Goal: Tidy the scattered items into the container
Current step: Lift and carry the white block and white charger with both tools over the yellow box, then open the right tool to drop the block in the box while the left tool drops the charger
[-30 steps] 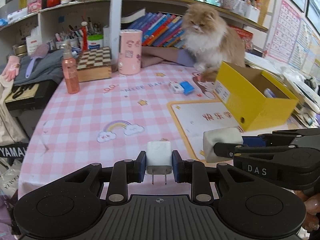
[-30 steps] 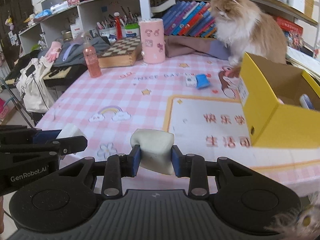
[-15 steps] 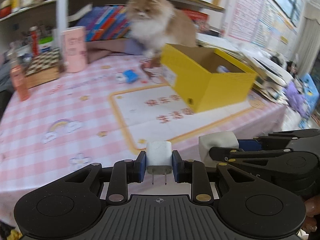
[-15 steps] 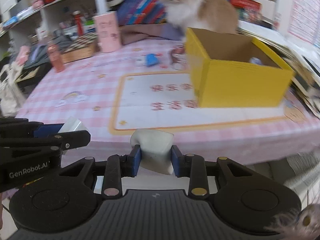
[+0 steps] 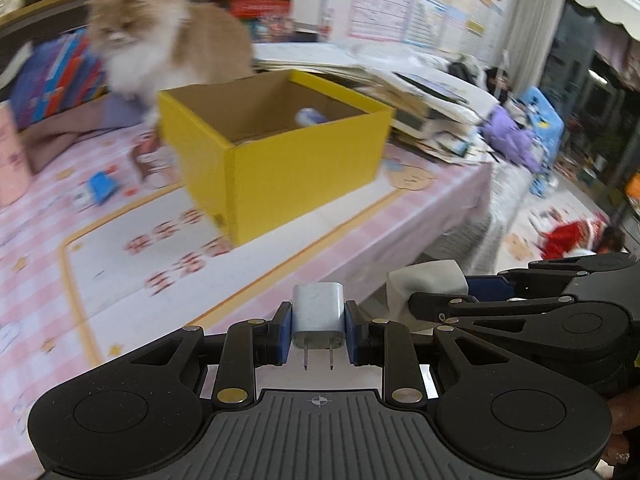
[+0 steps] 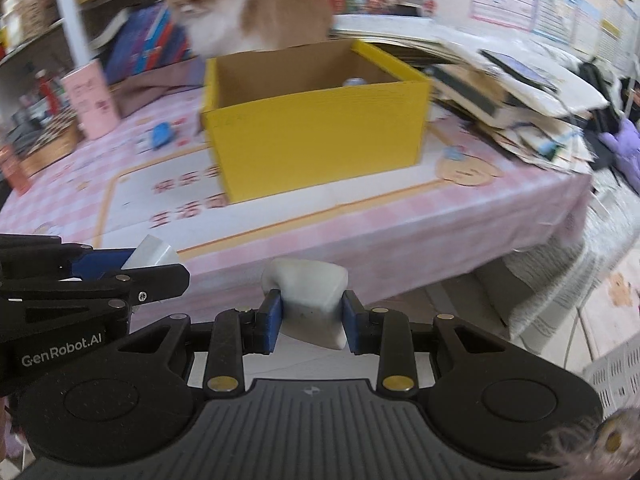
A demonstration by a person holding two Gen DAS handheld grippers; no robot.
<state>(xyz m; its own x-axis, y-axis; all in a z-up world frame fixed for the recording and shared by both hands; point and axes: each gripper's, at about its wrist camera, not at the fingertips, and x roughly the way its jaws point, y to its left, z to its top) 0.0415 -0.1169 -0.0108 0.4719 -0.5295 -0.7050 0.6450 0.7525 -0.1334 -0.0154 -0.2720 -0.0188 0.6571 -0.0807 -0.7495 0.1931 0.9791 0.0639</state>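
- The left gripper (image 5: 319,334) is clamped on a white charger (image 5: 319,312). The blue pads press its two flat sides, and its prongs point back toward the camera, so the smooth body leads toward the box.
- The right gripper (image 6: 307,322) is pinched on a white eraser (image 6: 306,300), a soft off-white block whose sides dent slightly under the pads. The grip looks firm enough for carrying.
- Each gripper shows in the other's view, just beside it: the right one at the left gripper's right, the left one at the right gripper's left. Judging by that, both loads are being carried together to be dropped in one trip.
- The yellow box (image 6: 316,128) stands ahead of and above both grippers in the views, on the pink checked table (image 6: 400,232), well apart from the fingertips. Its top is open, and one small item already lies inside.
- Both grippers hang off the table's near edge, not yet over the box, so neither load can be let go here.
- A cat (image 5: 160,36) sits just behind the box, and a blue item (image 5: 100,186) lies on the table ahead and to the left, not yet collected.
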